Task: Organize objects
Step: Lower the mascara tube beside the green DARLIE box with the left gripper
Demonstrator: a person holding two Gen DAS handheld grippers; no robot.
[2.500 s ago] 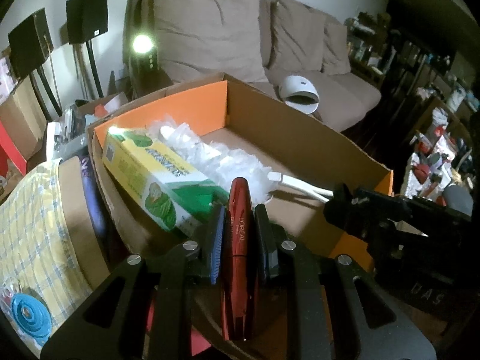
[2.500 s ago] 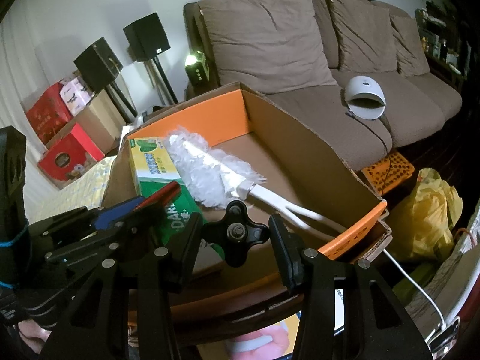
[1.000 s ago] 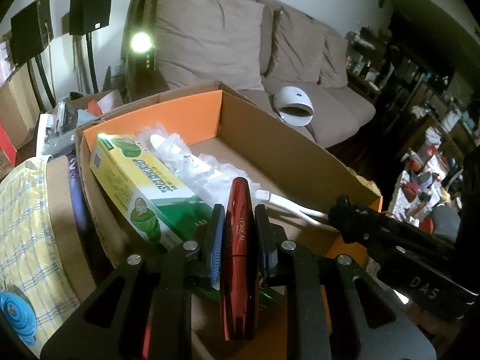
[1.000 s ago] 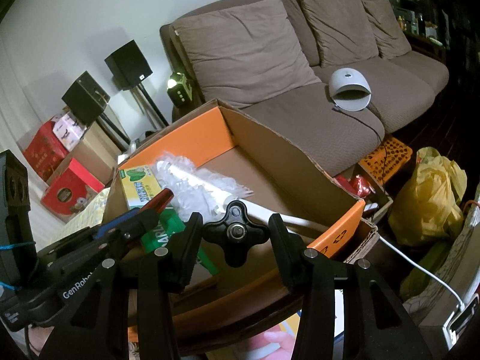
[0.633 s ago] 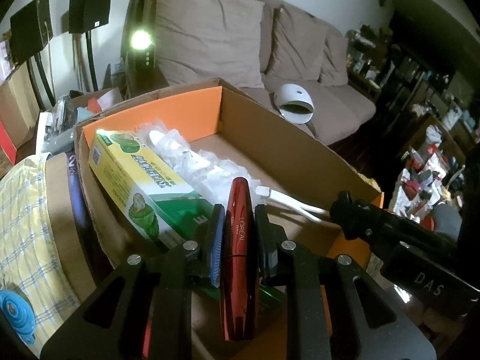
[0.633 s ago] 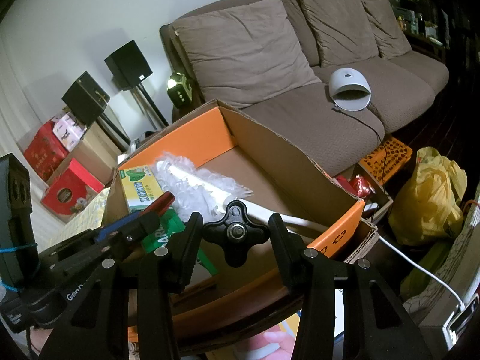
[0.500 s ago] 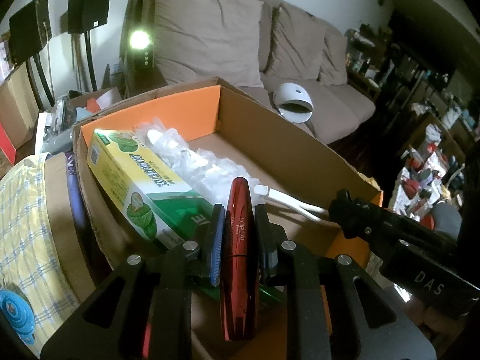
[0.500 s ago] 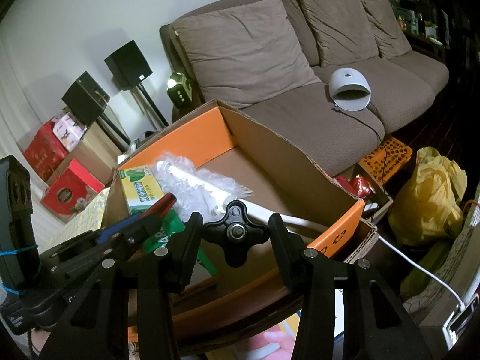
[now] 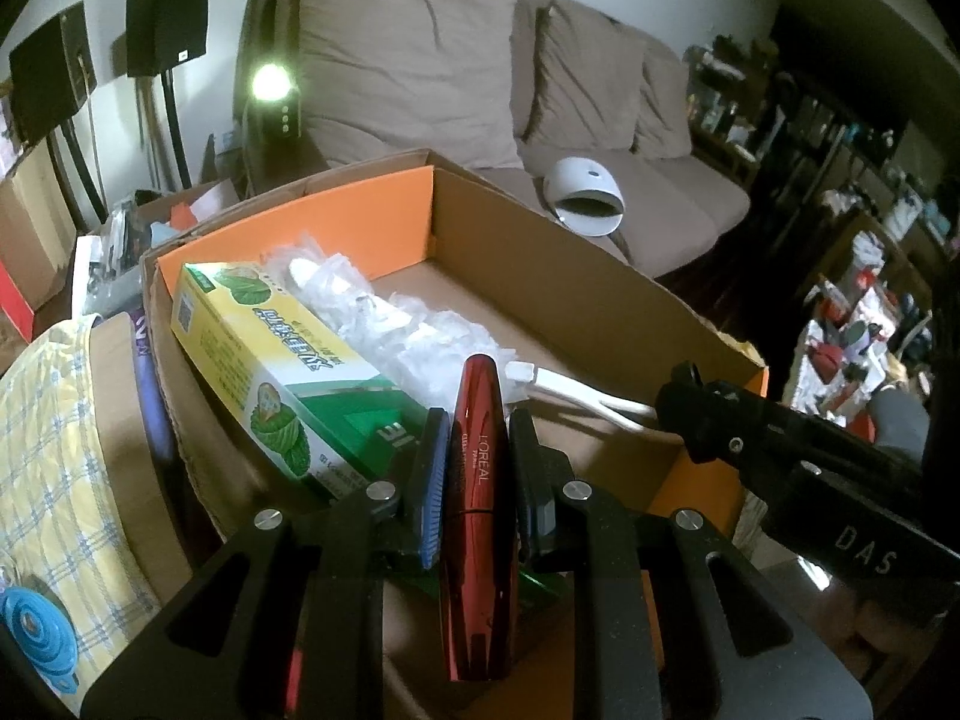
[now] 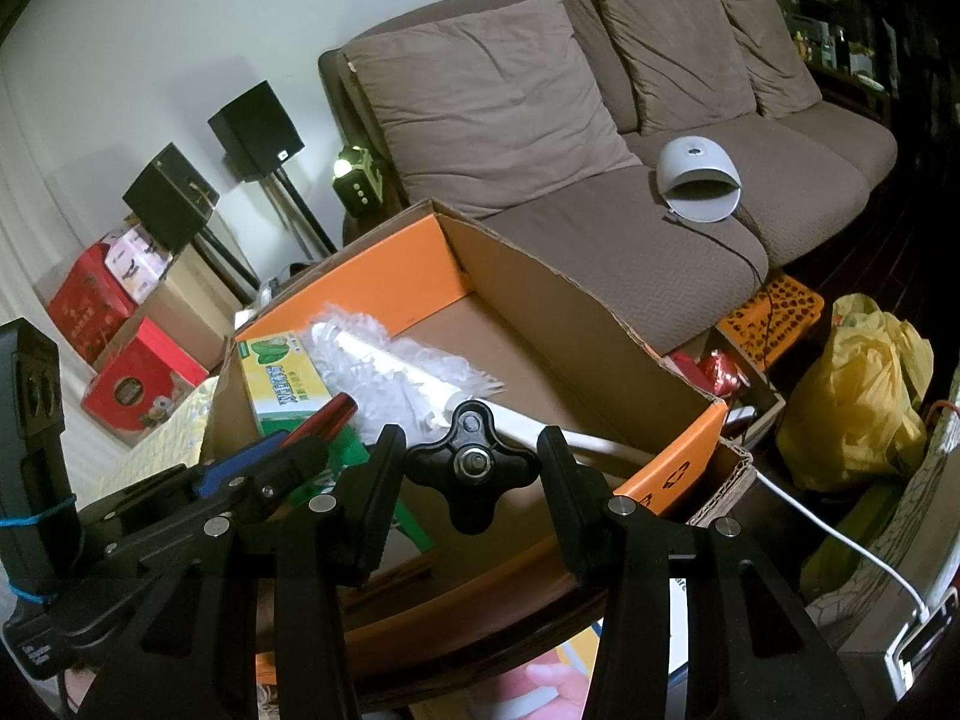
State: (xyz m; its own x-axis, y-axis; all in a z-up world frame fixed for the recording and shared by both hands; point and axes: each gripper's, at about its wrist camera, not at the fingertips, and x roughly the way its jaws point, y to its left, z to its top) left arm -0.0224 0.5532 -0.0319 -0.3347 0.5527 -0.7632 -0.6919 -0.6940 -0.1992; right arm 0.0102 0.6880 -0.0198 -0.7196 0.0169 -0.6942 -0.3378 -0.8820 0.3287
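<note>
- Left wrist view: a red mascara tube [image 9: 477, 468] is seen clamped lengthwise between the pads of the left gripper [image 9: 474, 450], its tip pointing over the near edge of a cardboard box [image 9: 576, 294].
- Inside the box a green and yellow carton [image 9: 282, 360] is laid along the left wall, with a white duster [image 9: 390, 318] just beside it; the right half of the floor is bare.
- The right gripper [image 9: 720, 414] is seen from the side at the right edge, above the box's near corner.
- Right wrist view: the jaws of the right gripper [image 10: 468, 462] are held apart with nothing between the pads; only its own black knob is seen in the gap.
- The left gripper [image 10: 282, 450] appears at lower left with the mascara tube [image 10: 327, 414] projecting from it toward the carton [image 10: 279, 381] and duster [image 10: 390, 372] in the box [image 10: 600, 330].
- A sofa [image 10: 600, 120] is seen behind the box.
- Step in hand, as judged: the tube is being carried to the box and has not been set down.
- Next move, as judged: the tube must be lowered onto the bare floor of the box, clear of the duster handle, and the left jaws then parted.
</note>
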